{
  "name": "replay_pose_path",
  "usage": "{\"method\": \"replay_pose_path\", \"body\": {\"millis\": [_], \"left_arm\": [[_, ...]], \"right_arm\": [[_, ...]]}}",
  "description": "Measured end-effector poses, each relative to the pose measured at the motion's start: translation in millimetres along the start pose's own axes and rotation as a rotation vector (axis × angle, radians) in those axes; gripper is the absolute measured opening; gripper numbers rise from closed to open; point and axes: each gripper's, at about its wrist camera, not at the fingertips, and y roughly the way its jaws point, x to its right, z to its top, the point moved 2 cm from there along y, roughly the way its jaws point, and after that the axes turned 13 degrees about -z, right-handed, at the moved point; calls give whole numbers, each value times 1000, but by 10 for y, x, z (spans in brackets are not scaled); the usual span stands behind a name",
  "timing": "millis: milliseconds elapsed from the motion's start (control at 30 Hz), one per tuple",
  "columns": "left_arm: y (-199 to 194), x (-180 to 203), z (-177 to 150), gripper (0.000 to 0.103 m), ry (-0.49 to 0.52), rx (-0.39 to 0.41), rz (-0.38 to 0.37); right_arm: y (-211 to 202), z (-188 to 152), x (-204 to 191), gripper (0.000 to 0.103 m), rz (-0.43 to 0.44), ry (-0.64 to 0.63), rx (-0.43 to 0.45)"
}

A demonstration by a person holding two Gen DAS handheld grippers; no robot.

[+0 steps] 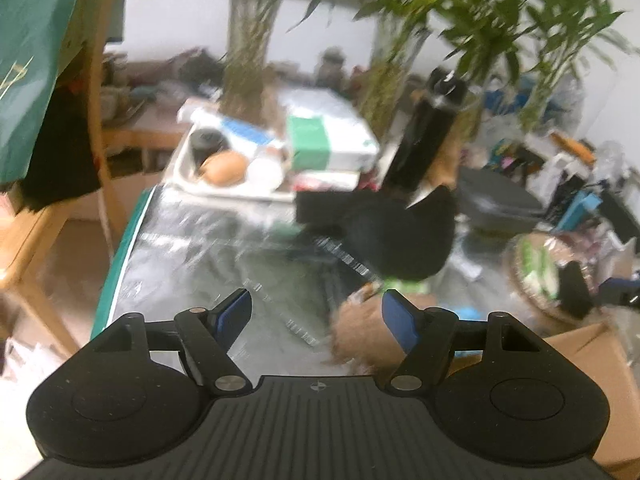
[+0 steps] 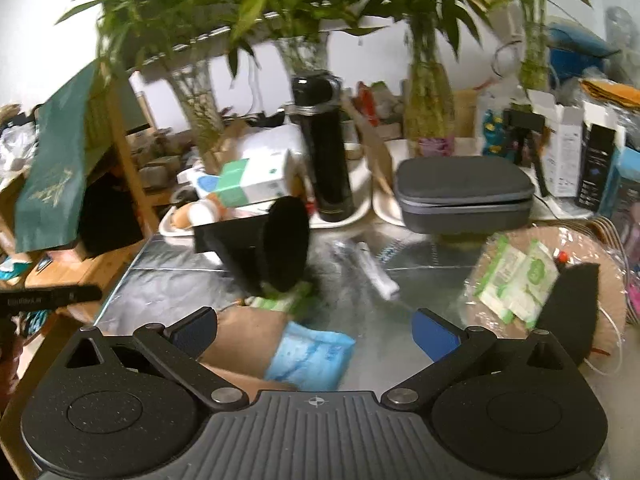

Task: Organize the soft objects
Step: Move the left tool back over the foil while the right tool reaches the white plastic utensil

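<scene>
Honestly this one looks barely started from where I'm sitting. Both grippers are up over the shiny foil-covered table with nothing in them: the left gripper has its jaws wide apart, and the right gripper is spread open too. The soft stuff is all loose on the table. There's a black fuzzy cone-shaped thing lying tilted near the middle, a brown plush-looking piece just under my right gripper's left finger with a light blue soft packet touching it, and a couple of green-and-white tissue packs sitting on the round woven tray off to the right. In the left view the brown fuzzy thing shows right next to that gripper's right finger, but it's blurry so I can't say if they touch. A cardboard box pokes in at the lower right of that view; my guess is that's where things should end up, though I can't see inside it. The tall black flask and grey zip case at the back aren't soft, so I'd leave those. Pretty much everything is left to do, I reckon.
</scene>
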Motion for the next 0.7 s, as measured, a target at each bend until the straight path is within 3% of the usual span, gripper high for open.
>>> {"method": "replay_pose_path", "body": {"millis": [300, 567, 700], "left_arm": [[-109, -87, -61, 73, -57, 2, -24], [-84, -111, 7, 72, -88, 63, -132], [-38, -64, 31, 72, -66, 64, -145]], "right_arm": [[260, 12, 82, 103, -37, -10, -10], [591, 117, 77, 103, -74, -62, -2], [822, 140, 11, 102, -80, -131, -18]]}}
